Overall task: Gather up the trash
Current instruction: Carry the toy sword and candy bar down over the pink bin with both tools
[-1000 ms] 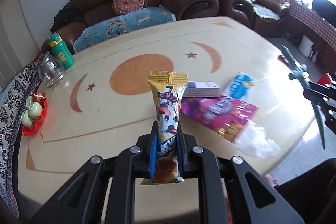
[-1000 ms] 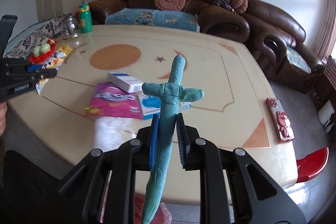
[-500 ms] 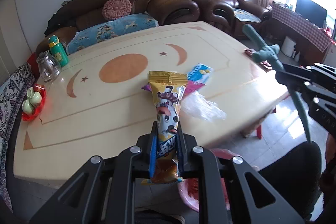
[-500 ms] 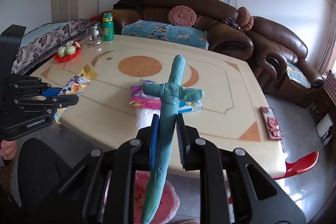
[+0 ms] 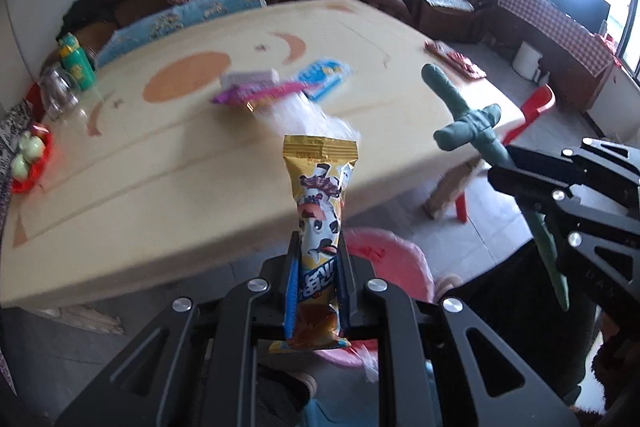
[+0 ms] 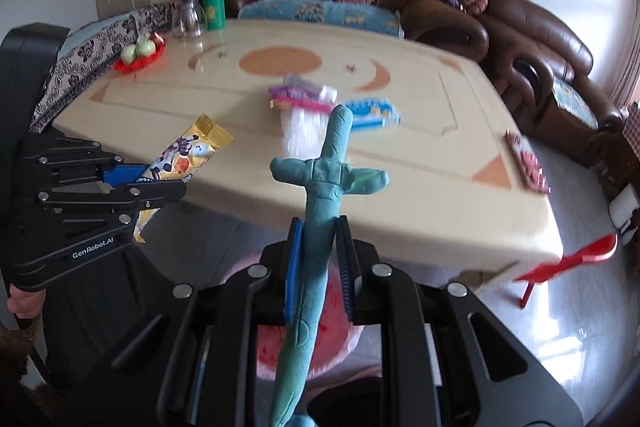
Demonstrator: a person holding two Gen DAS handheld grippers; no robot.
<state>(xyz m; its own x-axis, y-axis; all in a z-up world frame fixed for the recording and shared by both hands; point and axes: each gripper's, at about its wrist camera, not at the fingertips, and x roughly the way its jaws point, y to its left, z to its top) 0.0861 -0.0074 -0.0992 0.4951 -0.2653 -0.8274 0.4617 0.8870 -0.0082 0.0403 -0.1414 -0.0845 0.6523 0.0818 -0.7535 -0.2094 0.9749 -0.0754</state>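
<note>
Your left gripper (image 5: 318, 263) pinches the yellow snack wrapper (image 5: 320, 227) — your right gripper (image 6: 320, 259) clamps a teal, seemingly cross-shaped plush toy (image 6: 320, 211), jaws narrow.

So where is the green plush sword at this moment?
The green plush sword is clamped upright in the right hand-held gripper, in front of the table's near edge, above a pink bin on the floor.

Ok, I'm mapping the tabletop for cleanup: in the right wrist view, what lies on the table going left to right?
red dish of green fruit → glass jar → green bottle → pink wrapper → blue packet → red phone case
</note>
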